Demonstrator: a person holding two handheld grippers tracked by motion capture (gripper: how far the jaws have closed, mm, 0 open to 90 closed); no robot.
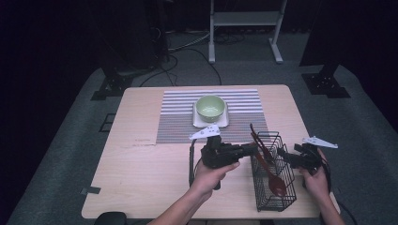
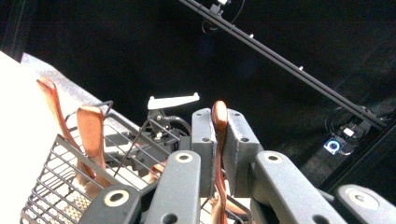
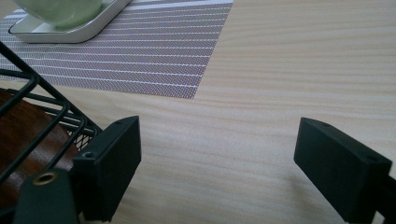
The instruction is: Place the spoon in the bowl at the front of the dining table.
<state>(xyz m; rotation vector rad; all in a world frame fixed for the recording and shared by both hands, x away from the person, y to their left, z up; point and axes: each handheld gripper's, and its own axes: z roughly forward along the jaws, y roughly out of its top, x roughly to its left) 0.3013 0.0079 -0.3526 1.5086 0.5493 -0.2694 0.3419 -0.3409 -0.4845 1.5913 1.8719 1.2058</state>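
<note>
A pale wooden table [image 1: 141, 164] stands on grey carpet in a dark room, with the white legs of a frame [image 1: 244, 28] on the floor beyond its far edge and black stands at either side. A striped grey-and-white placemat [image 1: 178, 117] lies across the far middle of the tabletop. On the placemat rests a small white tray [image 1: 226, 119], and in the tray sits a pale green bowl [image 1: 210, 108]; whether the bowl has anything in it cannot be told from here.

Near the right front of the table stands a black wire basket [image 1: 274, 197], long and narrow, running from front to back. It holds reddish-brown wooden utensils: one spoon [image 1: 277, 185] lies with its bowl end low in the basket, and further handles [image 2: 91, 130] rise above the rim at the far end (how many there are in all is hard to count).

The left gripper [image 1: 251, 149] reaches in from the left side of the basket, at its far end. In the left gripper view its two black jaws are pressed tight on the thin wooden handle [image 2: 219, 126] of one utensil, which stands upright between them, its top rounded just above the pads.

The right gripper [image 1: 281, 152] is held just beside the basket's right wall. In the right gripper view its jaws stand wide apart with bare tabletop between them, the basket's wire corner touching or nearly touching the left jaw.
</note>
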